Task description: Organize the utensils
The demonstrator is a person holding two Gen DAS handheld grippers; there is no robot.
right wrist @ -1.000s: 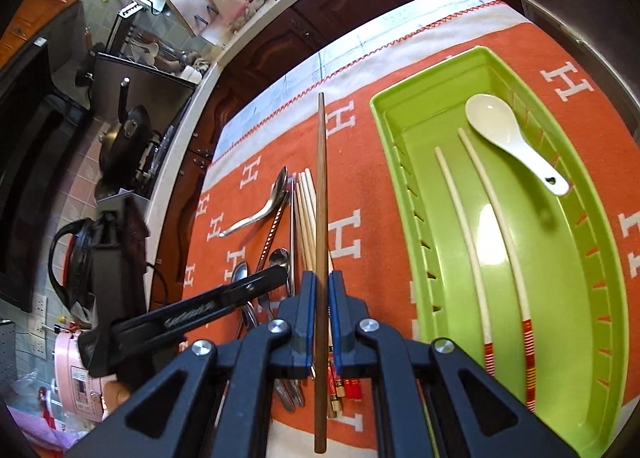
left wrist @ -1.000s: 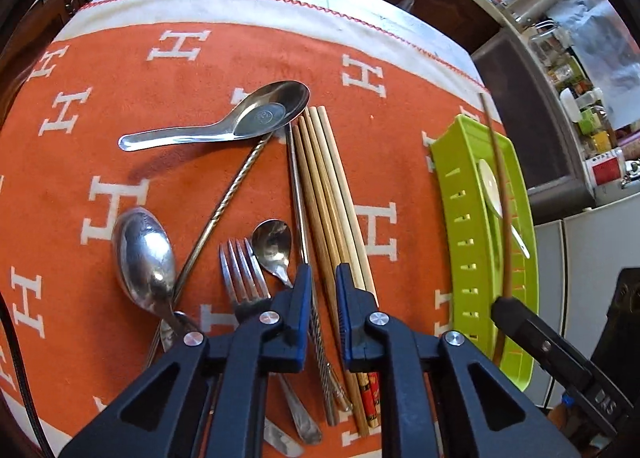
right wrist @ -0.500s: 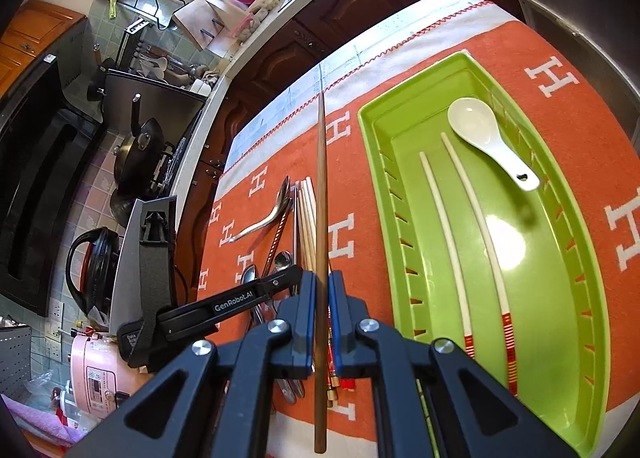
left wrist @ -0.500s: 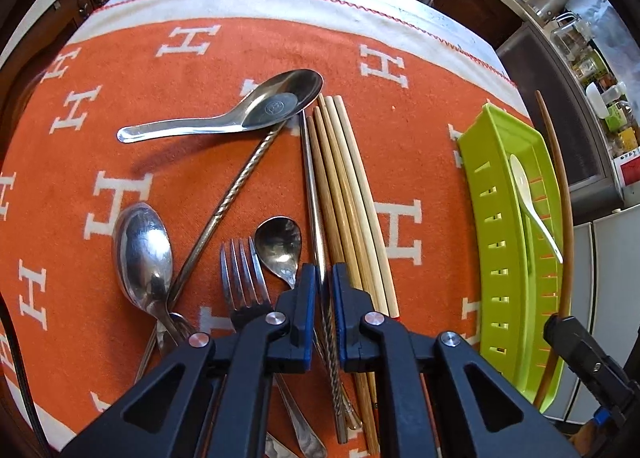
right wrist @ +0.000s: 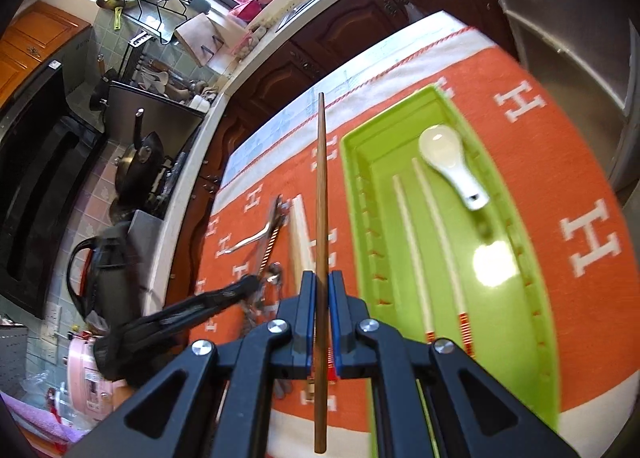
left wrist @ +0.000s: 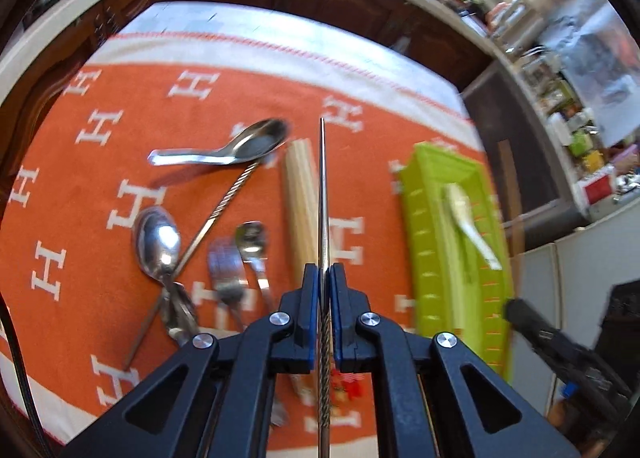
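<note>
Since the earlier frame a metal chopstick (left wrist: 324, 194) has been raised off the orange cloth (left wrist: 120, 106), away from the pale wooden chopsticks (left wrist: 300, 202) beside which it lay; the green tray (right wrist: 516, 338), with a white spoon (right wrist: 452, 166) in it, is seen at the right; the metal chopstick is clenched by the left gripper (left wrist: 325, 282); a brown chopstick (right wrist: 321, 218) is clamped in the right gripper (right wrist: 321, 290), left of the tray.

**Utensil count**

Two metal chopsticks: one (left wrist: 323, 194) aloft, one twisted (left wrist: 224, 206) on the cloth. One brown wooden chopstick (right wrist: 320, 194). Three metal spoons (left wrist: 224, 146), one fork (left wrist: 226, 270), a bundle of pale chopsticks (left wrist: 300, 210). One green tray (right wrist: 516, 338) holding two white chopsticks (right wrist: 412, 242) and one white spoon (right wrist: 448, 162).
</note>
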